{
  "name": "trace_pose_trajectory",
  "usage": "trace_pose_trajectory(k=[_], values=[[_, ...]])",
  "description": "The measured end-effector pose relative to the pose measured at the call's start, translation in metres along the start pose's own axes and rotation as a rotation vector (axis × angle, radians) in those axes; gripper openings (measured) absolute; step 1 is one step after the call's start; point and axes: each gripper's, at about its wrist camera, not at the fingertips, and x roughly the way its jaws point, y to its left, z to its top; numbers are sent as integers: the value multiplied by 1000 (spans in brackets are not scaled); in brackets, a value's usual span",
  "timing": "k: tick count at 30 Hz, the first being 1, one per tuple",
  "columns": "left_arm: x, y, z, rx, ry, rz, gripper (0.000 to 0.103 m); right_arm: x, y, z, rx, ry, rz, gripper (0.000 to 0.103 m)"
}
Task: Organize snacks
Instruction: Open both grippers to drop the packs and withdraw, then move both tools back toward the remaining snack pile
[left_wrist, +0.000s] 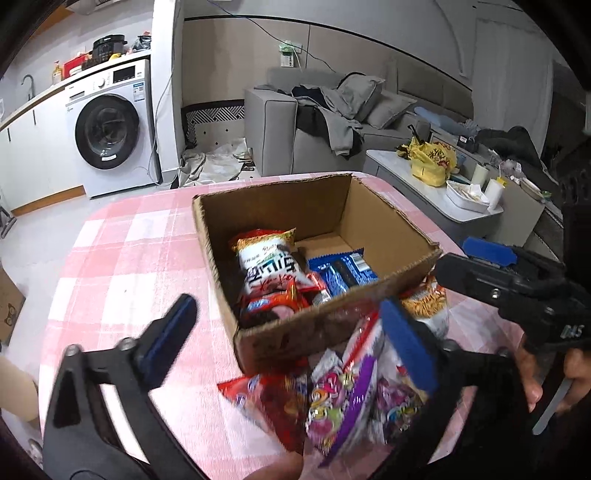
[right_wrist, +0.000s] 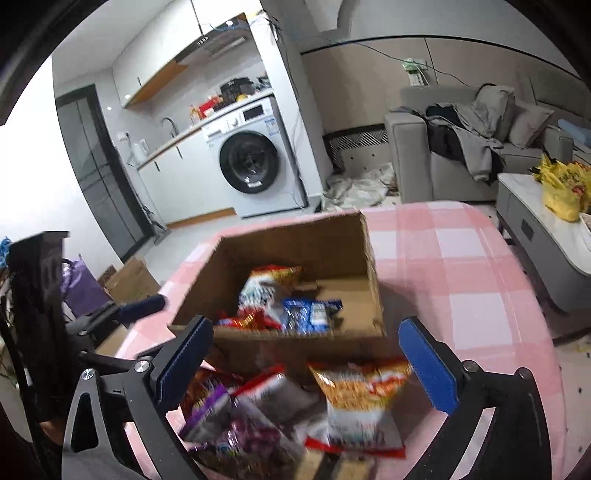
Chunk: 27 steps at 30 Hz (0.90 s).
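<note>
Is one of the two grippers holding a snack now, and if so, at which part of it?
Nothing is held. The left gripper and the right gripper are both open above the loose snack packets in front of the cardboard box.

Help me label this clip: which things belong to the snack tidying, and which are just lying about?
Job: cardboard box, snacks inside it, loose snack packets on the table, left gripper, right gripper.

Lying about: washing machine, sofa, yellow bag.
</note>
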Motion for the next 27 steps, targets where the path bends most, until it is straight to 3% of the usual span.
trace_pose_trajectory(k=[13,21,27], values=[[-54,5,-59,-8,-6,29,102,-27,0,-43,4,51,-41,103],[-50,12,-86,-29,53,57,102,-18,0,-68,-21,122,-54,103],[-39,27,-84,-60,80,78,102,-3,-7,-78,-30,186,-79,103]])
